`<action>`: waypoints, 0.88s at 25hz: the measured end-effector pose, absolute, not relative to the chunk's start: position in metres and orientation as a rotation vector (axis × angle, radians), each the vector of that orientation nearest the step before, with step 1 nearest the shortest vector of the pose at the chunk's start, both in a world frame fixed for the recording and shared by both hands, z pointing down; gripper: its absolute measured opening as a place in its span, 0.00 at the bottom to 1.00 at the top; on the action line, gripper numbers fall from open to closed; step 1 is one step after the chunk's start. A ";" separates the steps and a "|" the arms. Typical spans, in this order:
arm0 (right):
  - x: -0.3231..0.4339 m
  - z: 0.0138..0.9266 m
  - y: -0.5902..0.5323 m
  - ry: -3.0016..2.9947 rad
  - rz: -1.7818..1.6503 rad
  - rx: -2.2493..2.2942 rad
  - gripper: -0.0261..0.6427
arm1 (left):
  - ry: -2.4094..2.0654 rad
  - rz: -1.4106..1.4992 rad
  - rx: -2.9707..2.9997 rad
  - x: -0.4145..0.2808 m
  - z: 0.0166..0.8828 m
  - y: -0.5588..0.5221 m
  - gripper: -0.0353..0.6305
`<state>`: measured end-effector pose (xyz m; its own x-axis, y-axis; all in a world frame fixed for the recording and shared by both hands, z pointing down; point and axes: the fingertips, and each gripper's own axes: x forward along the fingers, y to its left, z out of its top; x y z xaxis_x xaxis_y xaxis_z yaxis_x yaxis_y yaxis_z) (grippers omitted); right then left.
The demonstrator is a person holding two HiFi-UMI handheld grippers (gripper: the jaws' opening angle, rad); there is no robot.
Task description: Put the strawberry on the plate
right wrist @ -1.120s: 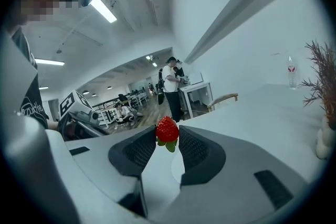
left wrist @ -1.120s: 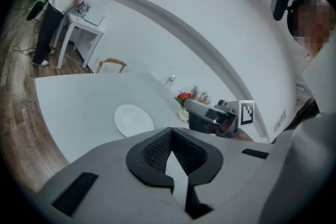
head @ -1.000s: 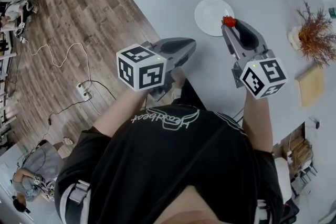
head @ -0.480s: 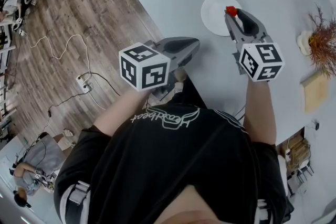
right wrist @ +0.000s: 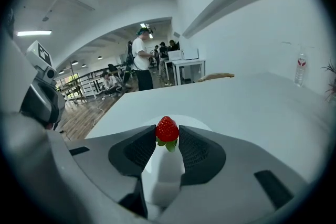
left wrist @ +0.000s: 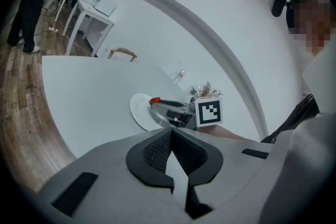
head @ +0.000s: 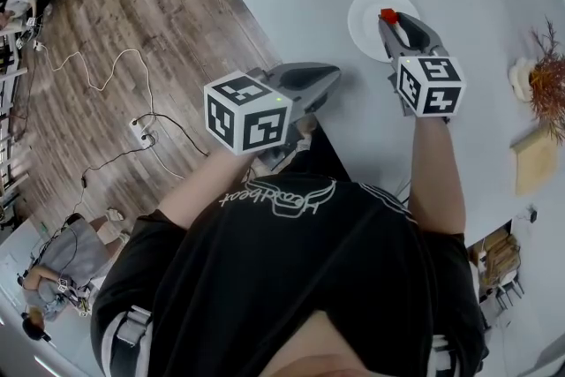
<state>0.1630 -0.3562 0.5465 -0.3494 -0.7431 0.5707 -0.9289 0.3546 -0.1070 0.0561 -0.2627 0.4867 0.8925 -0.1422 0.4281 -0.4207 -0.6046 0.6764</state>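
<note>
A red strawberry (right wrist: 167, 129) with green leaves is pinched between the pads of my right gripper (right wrist: 167, 136), which is shut on it. In the head view that gripper (head: 389, 17) holds the strawberry (head: 387, 15) above the white plate (head: 369, 11) on the grey table. The left gripper view shows the same strawberry (left wrist: 154, 101) over the plate (left wrist: 140, 110). My left gripper (head: 328, 77) hangs near the table's front edge, apart from the plate. Its jaws (left wrist: 171, 150) meet at the tips with nothing between them.
A dried plant (head: 546, 77) and a tan block (head: 533, 160) stand at the table's right side. A clear bottle (right wrist: 300, 68) is at the far side. Wooden floor with cables (head: 106, 84) lies left of the table. People (right wrist: 140, 57) stand by desks in the background.
My right gripper has carried the strawberry from the plate's near right rim to above the plate. The left gripper has barely moved.
</note>
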 end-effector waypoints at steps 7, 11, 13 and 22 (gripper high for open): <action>0.161 0.556 -0.360 -2.139 0.550 1.418 0.23 | -0.413 0.416 2.211 0.053 0.485 -0.264 0.06; 0.160 0.557 -0.359 -2.105 0.516 1.401 0.23 | -0.398 0.418 2.223 0.054 0.482 -0.259 0.06; 0.159 0.560 -0.359 -2.084 0.504 1.384 0.23 | -0.401 0.416 2.220 0.053 0.483 -0.260 0.06; 0.156 0.569 -0.357 -1.994 0.448 1.320 0.23 | -0.425 0.403 2.213 0.047 0.481 -0.261 0.06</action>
